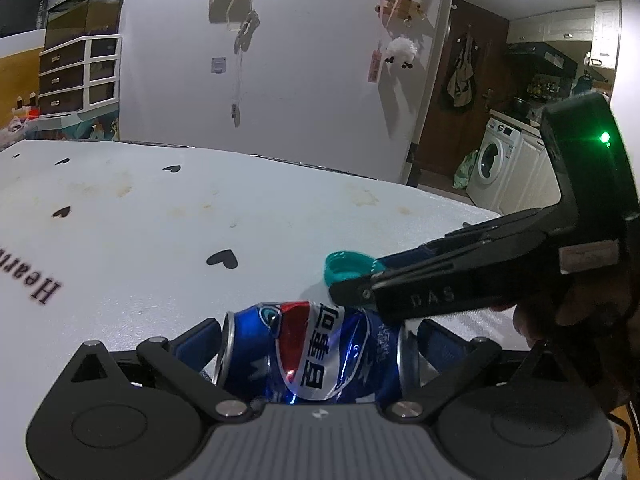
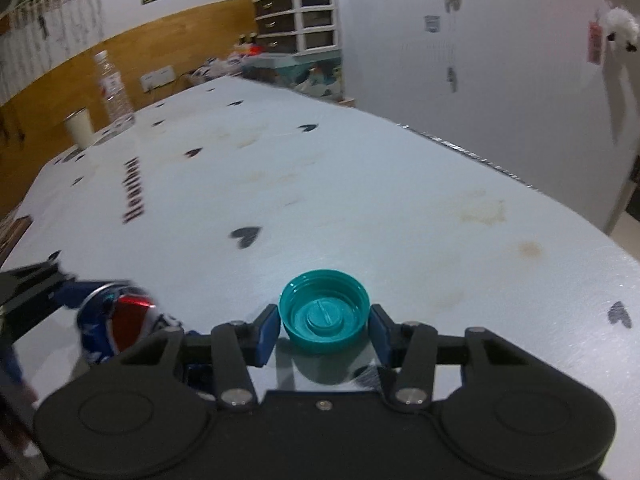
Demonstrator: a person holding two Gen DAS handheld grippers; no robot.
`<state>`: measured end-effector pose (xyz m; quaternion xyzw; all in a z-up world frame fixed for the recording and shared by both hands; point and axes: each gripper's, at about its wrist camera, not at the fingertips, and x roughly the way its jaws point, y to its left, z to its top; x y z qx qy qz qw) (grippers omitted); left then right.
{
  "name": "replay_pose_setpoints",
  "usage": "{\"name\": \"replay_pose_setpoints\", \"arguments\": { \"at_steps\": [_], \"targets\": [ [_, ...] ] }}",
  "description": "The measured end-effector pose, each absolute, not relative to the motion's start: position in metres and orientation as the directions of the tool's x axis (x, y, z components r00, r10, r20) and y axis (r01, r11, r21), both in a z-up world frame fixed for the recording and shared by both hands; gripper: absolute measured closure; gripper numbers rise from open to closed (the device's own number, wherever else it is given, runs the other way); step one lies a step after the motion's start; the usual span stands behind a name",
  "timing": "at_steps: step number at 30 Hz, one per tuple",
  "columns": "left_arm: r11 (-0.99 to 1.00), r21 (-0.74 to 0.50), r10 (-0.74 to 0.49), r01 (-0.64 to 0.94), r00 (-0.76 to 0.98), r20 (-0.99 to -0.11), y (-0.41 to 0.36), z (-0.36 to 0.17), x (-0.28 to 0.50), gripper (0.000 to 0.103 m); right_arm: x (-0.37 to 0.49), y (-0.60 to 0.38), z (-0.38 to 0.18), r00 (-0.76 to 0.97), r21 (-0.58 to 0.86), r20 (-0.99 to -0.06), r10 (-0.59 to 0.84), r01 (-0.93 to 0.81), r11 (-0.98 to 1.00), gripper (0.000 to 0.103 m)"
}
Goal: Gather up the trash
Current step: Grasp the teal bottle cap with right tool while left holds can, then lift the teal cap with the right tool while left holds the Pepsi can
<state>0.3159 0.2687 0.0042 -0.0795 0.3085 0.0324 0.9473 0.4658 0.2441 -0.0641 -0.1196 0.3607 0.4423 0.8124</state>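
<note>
Crushed can [image 1: 308, 350] at lower centre of the left view, clamped between both pads of the left gripper [image 1: 316, 344], just above the tablecloth [image 1: 160, 208]. Teal cap [image 2: 324, 316] at lower centre of the right view, lying open side up on the cloth, between the half-open fingers of the right gripper [image 2: 324, 330]; pads right beside the rim, contact hard to tell. Step probably: grasping the cap. Next: close fully, then lift without tipping.

Both tongs [image 2: 324, 326] matte black w/ blue pads, silver pivot screws; right housing shows "DAS" + green LED.
</note>
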Motion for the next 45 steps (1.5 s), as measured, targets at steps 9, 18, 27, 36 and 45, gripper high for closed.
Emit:
{"name": "replay_pose_setpoints", "arguments": {
  "at_steps": [9, 18, 27, 36, 45],
  "targets": [
    [0.995, -0.084, -0.009, -0.052, 0.800, -0.600, 0.261, 0.005, 0.311, 0.003, 0.454, 0.251, -0.056, 0.250, 0.192, -0.708, 0.661, -0.832, 0.520, 0.054],
    [1.000, -0.026, -0.009, -0.009, 0.781, -0.624, 0.258, 0.004, 0.305, 0.003, 0.453, 0.244, -0.058, 0.256, 0.182, -0.715, 0.651, -0.830, 0.527, 0.054],
    [0.999, -0.027, -0.031, 0.018, 0.782, -0.623, 0.260, 0.004, 0.300, 0.004, 0.452, 0.233, -0.062, 0.251, 0.185, -0.720, 0.648, -0.830, 0.527, 0.054],
    [0.999, -0.039, -0.018, -0.007, 0.800, -0.600, 0.263, 0.004, 0.298, 0.004, 0.452, 0.228, -0.058, 0.283, 0.177, -0.708, 0.648, -0.816, 0.550, 0.054],
    [0.997, -0.055, 0.017, -0.056, 0.834, -0.551, 0.264, 0.011, 0.291, 0.005, 0.443, 0.197, -0.040, 0.389, 0.141, -0.657, 0.646, -0.778, 0.612, 0.054]
  ]
}}
